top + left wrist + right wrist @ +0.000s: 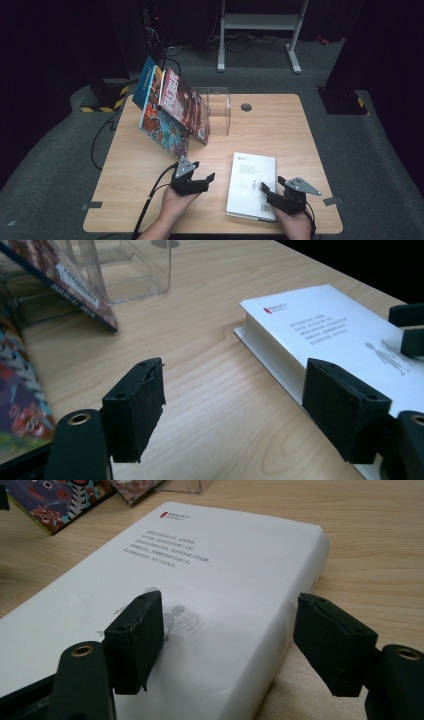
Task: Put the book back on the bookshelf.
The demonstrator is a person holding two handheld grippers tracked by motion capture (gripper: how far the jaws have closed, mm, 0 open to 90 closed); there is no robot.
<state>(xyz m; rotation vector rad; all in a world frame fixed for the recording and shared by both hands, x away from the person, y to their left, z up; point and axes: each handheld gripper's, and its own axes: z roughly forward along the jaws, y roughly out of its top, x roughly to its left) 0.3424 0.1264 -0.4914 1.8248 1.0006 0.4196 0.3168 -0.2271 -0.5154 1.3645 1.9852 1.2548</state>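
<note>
A white book (252,182) lies flat near the table's front edge, back cover up, with a barcode at its near corner. My right gripper (273,184) is at the book's near right corner, held by a hand. In the right gripper view my right gripper (230,625) stands open, one jaw over the cover (225,565) and the other past the book's right edge, neither pressing. My left gripper (202,171) hovers left of the book. It (235,390) is open over bare wood, with the book (325,325) just beyond its right jaw.
Two colourful books (165,120) (182,102) lean against a clear acrylic stand (220,107) at the back left. A round grommet (246,106) sits in the table's far edge. Bare wood lies between the stand and the white book. Dark floor surrounds the table (280,130).
</note>
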